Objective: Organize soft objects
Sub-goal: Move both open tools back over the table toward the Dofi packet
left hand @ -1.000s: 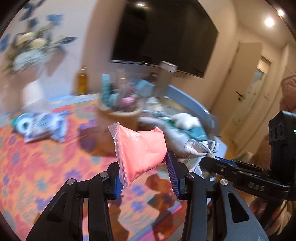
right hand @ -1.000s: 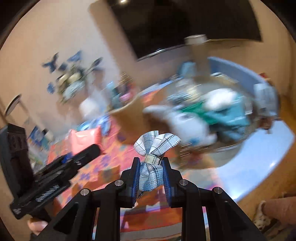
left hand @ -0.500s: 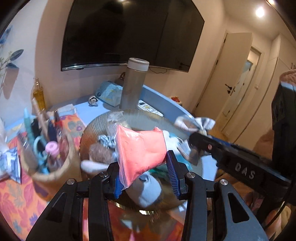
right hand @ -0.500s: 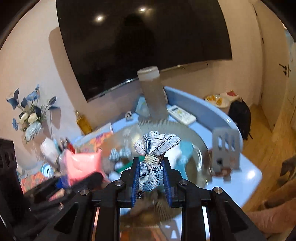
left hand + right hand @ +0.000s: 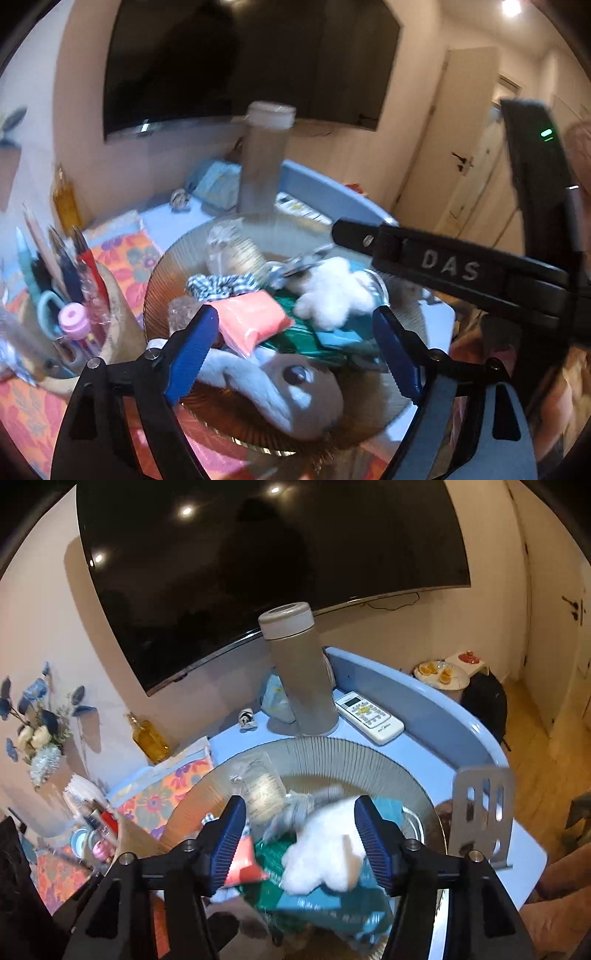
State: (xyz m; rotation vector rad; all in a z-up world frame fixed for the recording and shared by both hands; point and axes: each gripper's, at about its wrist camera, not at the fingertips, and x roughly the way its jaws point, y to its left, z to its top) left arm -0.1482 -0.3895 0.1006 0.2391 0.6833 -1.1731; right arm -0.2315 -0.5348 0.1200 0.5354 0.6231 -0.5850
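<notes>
A ribbed amber glass bowl [image 5: 173,258] [image 5: 343,753] holds several soft things. The pink bag [image 5: 251,319] [image 5: 243,864] lies in it, beside a white plush [image 5: 332,291] [image 5: 325,853], teal packets [image 5: 314,893] and a grey plush dog [image 5: 288,391]. The plaid bow [image 5: 291,267] [image 5: 295,808] lies blurred on the pile. My left gripper [image 5: 295,350] is open and empty just above the bowl. My right gripper [image 5: 299,838] is open and empty over the pile; its body shows in the left wrist view [image 5: 443,266].
A tall grey tumbler [image 5: 299,672] and a white remote [image 5: 369,712] stand behind the bowl on the blue table [image 5: 428,771]. A basket of pens and scissors [image 5: 70,306] is to the left. A metal stand [image 5: 480,812] is to the right.
Both grippers moved over the bowl and opened. The pink bag dropped from the left gripper and the plaid bow from the right gripper into the bowl.
</notes>
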